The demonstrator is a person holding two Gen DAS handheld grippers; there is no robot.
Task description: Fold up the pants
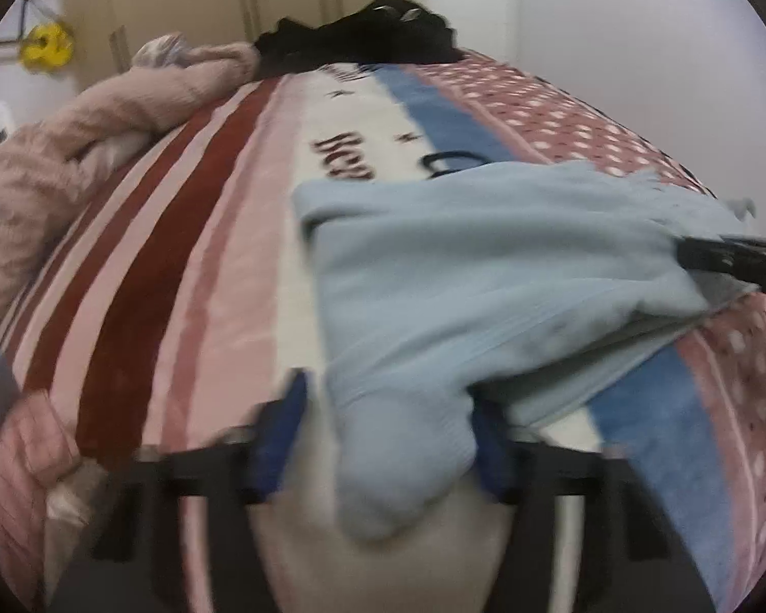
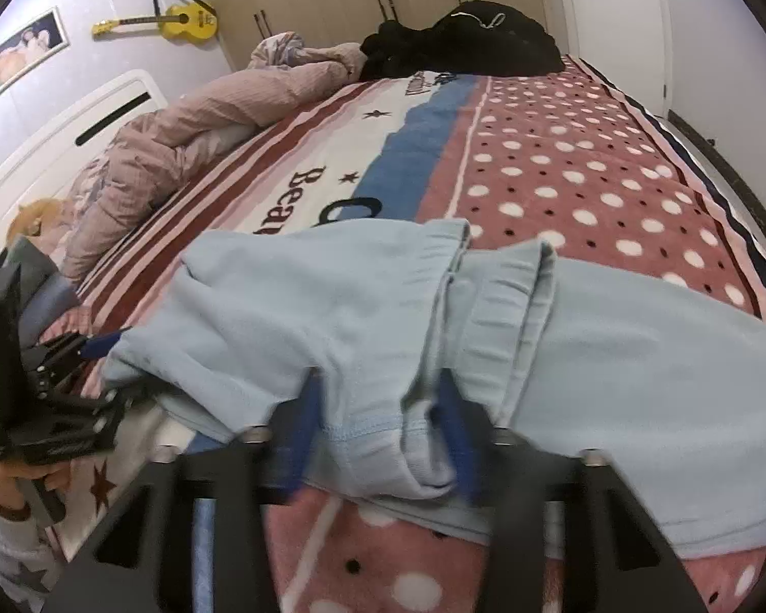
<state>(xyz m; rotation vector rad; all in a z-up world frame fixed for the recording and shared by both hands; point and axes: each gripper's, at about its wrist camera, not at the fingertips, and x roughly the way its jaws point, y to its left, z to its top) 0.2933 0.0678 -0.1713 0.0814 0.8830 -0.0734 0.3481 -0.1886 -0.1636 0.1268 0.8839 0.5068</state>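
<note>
Bed: striped and dotted blanket [image 2: 561,173], pink duvet [image 2: 178,153] bunched at its far side
Pants: light blue pants [image 2: 332,306] lie across my blanket
Left claw [image 1: 388,439]: narrow, pinching a pants cuff
Right claw [image 2: 383,439]: narrow, gripping their hem

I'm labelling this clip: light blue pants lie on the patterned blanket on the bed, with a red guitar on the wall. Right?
Not quite: the guitar on the wall is yellow, not red, as the right wrist view shows. The light blue pants do lie on the patterned blanket.
</note>
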